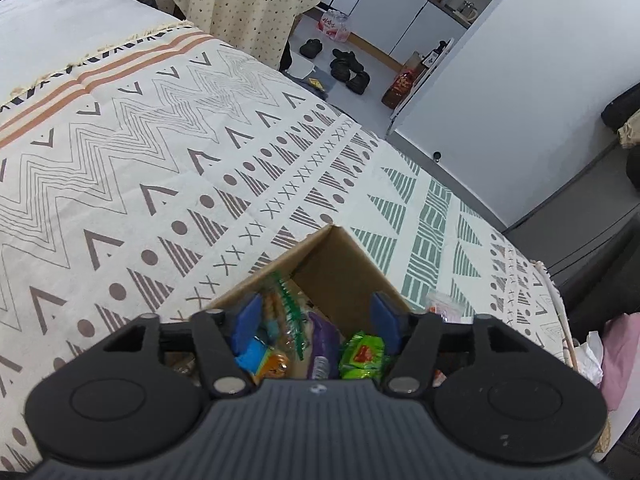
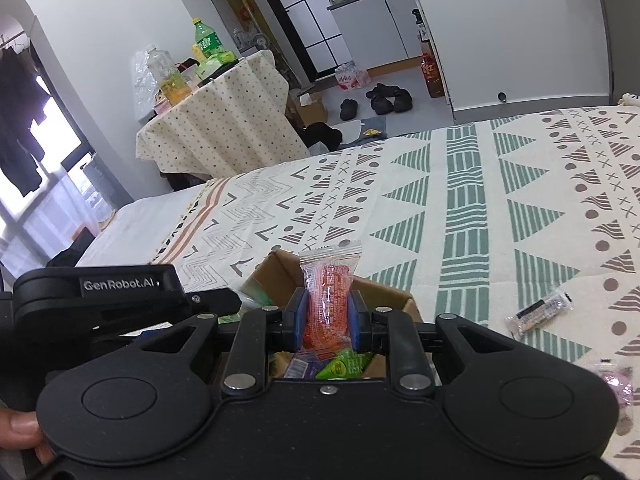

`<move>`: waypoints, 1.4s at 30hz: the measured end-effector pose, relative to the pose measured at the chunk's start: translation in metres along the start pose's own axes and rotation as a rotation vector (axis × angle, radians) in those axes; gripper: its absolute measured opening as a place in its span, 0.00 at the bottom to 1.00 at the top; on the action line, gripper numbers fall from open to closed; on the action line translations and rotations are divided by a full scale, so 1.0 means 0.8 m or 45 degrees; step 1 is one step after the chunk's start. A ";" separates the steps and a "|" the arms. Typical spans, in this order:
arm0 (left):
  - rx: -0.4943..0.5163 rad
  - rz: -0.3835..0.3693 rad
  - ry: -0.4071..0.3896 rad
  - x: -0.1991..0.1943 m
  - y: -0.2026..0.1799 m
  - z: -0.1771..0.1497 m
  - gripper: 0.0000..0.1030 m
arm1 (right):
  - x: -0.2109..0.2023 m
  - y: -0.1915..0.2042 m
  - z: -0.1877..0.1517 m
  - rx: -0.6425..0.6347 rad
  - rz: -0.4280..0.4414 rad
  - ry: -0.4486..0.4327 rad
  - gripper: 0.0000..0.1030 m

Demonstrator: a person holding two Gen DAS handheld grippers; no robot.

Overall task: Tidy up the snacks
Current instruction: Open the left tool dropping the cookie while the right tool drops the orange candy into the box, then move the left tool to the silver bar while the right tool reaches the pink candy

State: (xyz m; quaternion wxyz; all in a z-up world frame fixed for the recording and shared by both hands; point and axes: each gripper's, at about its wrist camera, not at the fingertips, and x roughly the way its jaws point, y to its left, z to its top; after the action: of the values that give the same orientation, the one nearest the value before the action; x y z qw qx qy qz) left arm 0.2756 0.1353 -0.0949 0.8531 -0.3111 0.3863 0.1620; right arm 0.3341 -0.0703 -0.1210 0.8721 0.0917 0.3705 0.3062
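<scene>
The right gripper is clamped on an orange-red snack packet, its blue pads pressing both sides of the clear wrapper, which stands upright between them. It hangs just above the cardboard box, where a green packet and a purple one lie inside. The left gripper has its jaws spread wide with nothing between them, poised over the same box. Below it sit a green packet, a purple packet and a blue-and-orange one. The box rests on a patterned bedspread. To the right of the box, loose on the cloth, lie a clear-wrapped dark snack and, nearer the edge of view, a pink-wrapped one. Beyond the bed stands a small table draped in a dotted cloth, carrying bottles.
</scene>
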 end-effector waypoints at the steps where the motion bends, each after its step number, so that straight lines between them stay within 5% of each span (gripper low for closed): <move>1: 0.004 0.007 0.001 0.001 0.001 0.001 0.60 | 0.002 0.001 0.000 -0.001 0.004 0.002 0.21; 7: -0.006 0.038 0.010 -0.003 0.015 0.006 0.61 | 0.013 0.013 0.000 -0.003 0.039 0.012 0.21; 10: -0.003 0.049 0.009 -0.008 0.016 0.008 0.61 | 0.015 0.017 0.000 0.002 0.070 0.021 0.30; 12: 0.002 0.052 0.007 -0.013 0.016 0.007 0.64 | 0.010 0.017 -0.001 0.004 0.073 0.012 0.43; 17: 0.028 0.085 -0.016 -0.029 0.011 0.001 0.81 | -0.005 0.005 0.001 0.039 0.026 0.014 0.43; 24: 0.059 0.111 -0.017 -0.045 0.005 -0.012 0.84 | -0.036 -0.012 0.005 0.075 -0.032 -0.007 0.51; 42: 0.164 0.080 -0.021 -0.072 -0.065 -0.055 0.93 | -0.103 -0.058 0.006 0.144 -0.073 -0.034 0.76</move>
State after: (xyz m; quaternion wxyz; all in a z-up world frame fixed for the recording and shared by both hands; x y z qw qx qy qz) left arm 0.2407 0.0647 -0.0524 0.8689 -0.2421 0.3986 0.1661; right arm 0.3147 -0.1563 -0.0871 0.8789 0.1344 0.3779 0.2583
